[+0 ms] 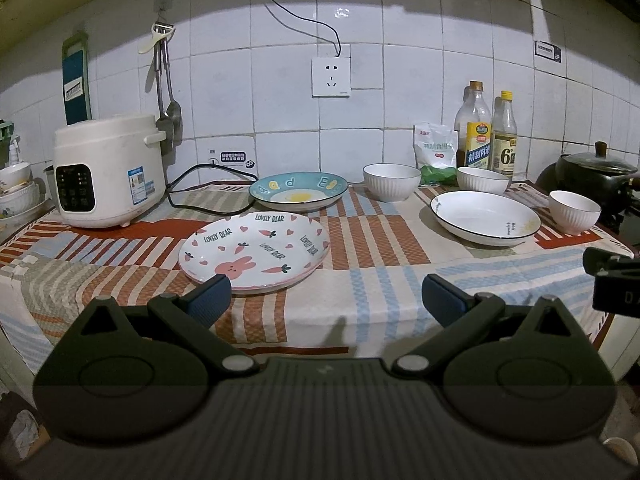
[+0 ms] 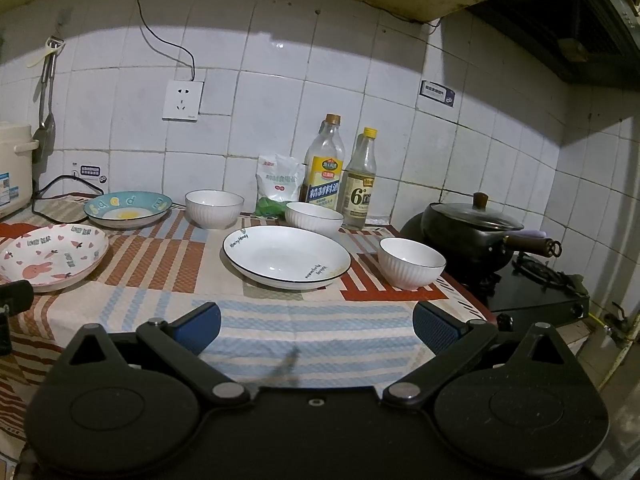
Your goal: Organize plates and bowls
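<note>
On the far left of my left wrist view, a white rice cooker (image 1: 109, 172) stands on the patchwork tablecloth (image 1: 360, 248), its black cord trailing along the tiled wall. Just right of it lies the pink rabbit plate (image 1: 254, 251), marked "Lovely Bear", nearest the counter's front edge; behind it, close to the wall, sits the blue egg plate (image 1: 299, 191). My left gripper (image 1: 326, 300) hangs over the front edge with its blue-padded fingers (image 1: 208, 300) spread wide and holding nothing; the left pad overlaps the rabbit plate's near rim in the picture, though I cannot tell whether it touches.

Further right, a ribbed white bowl (image 1: 391, 182) stands behind the cloth's centre, then a second white bowl (image 1: 482, 180) in front of a salt bag (image 1: 436, 148) and two condiment bottles (image 1: 490, 132). The white black-rimmed plate (image 2: 286, 256) lies in front of those bowls, and a third white bowl (image 2: 411, 262) stands just beside it toward the stove. My right gripper (image 2: 316, 328) hovers before this plate, fingers likewise wide apart and empty. At far right, a lidded black pot (image 2: 472, 228) rests on the gas burner (image 2: 540, 276).
</note>
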Demonstrator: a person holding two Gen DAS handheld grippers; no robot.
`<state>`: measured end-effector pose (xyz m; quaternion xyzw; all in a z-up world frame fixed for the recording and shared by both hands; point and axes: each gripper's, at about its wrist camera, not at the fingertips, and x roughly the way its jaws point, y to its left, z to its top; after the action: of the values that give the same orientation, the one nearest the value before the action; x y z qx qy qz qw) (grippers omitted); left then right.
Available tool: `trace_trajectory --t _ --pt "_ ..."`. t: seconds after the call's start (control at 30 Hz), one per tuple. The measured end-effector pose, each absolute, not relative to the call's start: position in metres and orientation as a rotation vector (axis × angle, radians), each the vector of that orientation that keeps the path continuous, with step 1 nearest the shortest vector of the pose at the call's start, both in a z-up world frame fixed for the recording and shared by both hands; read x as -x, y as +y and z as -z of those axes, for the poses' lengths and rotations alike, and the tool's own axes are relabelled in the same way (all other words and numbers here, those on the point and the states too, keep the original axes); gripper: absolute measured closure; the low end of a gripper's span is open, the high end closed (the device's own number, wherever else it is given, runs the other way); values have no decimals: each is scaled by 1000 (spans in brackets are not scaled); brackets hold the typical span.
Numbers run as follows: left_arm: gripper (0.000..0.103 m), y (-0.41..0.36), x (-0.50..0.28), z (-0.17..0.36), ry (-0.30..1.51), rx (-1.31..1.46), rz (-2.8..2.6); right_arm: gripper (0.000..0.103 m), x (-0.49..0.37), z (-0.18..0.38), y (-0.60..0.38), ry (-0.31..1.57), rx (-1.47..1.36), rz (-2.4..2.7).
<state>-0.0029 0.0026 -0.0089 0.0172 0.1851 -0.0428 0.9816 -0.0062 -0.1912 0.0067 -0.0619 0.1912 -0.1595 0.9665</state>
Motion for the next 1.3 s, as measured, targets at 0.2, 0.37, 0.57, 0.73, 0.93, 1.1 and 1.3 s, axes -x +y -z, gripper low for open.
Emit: trace_trajectory --t 0.2,0.37,0.57,0.73,0.93,1.1,1.3 --pt "0 2 3 9 373 -36 86 0 7 -7 -191 384 128 325" --pt "0 7 4 10 371 -46 75 0 8 -7 -191 379 134 326" --pt "0 13 3 10 378 -43 70 0 5 -5 -189 378 143 318" --pt "0 23 -2 -3 369 -138 165 0 1 -12 -183 365 189 163" --pt "0 51 -21 -25 407 -152 235 0 -13 -22 -166 371 177 -39" --pt "0 80 -41 -32 436 -91 222 0 -26 -22 -145 327 172 -195" --pt "0 105 -60 -22 419 -90 178 0 -58 -12 -130 345 125 -389"
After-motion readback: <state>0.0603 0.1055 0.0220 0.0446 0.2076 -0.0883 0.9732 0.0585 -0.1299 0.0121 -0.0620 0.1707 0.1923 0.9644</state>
